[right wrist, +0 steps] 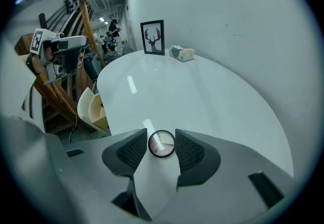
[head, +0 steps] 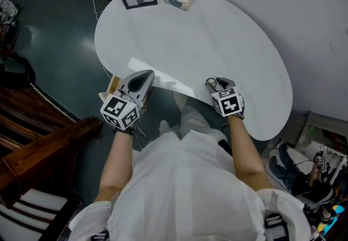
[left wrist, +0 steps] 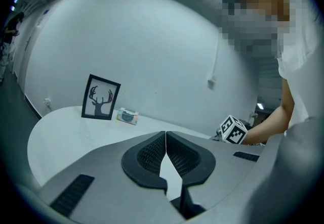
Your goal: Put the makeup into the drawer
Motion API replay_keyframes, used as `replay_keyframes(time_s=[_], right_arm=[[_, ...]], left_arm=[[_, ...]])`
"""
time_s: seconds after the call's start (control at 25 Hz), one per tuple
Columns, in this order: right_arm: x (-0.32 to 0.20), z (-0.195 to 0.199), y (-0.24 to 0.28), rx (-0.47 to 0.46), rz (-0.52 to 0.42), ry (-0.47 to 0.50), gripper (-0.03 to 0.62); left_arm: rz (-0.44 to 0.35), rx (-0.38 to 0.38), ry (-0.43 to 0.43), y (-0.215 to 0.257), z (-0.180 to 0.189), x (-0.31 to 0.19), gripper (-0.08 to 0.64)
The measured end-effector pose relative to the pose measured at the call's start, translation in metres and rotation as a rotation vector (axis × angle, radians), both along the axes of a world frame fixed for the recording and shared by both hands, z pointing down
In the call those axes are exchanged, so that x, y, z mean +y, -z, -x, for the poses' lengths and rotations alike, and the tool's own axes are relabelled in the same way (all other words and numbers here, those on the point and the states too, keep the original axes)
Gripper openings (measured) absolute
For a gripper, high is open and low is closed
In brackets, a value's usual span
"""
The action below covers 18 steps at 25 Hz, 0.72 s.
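Here, compact (right wrist: 162, 143) near table (right wrist: 202, 91) edge, between right tool (right wrist: 161, 140) jaws

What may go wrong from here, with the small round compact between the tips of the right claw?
1. The round compact looks thin and lies flat on the table; the open right claw may only catch its rim, so it might slip or skid.
2. It sits close to the table's near edge, so a nudge might push it off.
3. The left claw is shut and empty, not ready to steady it.
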State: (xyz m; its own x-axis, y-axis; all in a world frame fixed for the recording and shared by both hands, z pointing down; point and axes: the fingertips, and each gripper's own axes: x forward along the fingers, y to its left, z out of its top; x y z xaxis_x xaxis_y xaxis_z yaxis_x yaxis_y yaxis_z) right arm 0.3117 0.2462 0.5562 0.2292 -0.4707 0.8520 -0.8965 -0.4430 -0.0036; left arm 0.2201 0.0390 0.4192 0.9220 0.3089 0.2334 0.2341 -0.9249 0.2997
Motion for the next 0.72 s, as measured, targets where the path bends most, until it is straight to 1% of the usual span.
replay_keyframes(time_s=[0.36,0.56,0.6,0.72], right_arm=[[0.004,0.006,-0.024,-0.016,0.060,0.025,0.188],[0.005,0.004,-0.027,-0.012,0.083,0.018,0.200],[0.004,0.004,-0.028,-0.013,0.091,0.025,0.211],[0.001,0.006,-0.033,-0.022,0.111,0.051,0.215]], left_arm=[[0.000,-0.016,-0.007,-0.004,0.001,0.002,0.018],[0.004,-0.017,0.003,-0.004,0.005,0.000,0.018],[0.005,-0.017,0.005,-0.004,0.006,-0.001,0.017],[0.007,-0.018,0.009,-0.005,0.006,-0.002,0.018]])
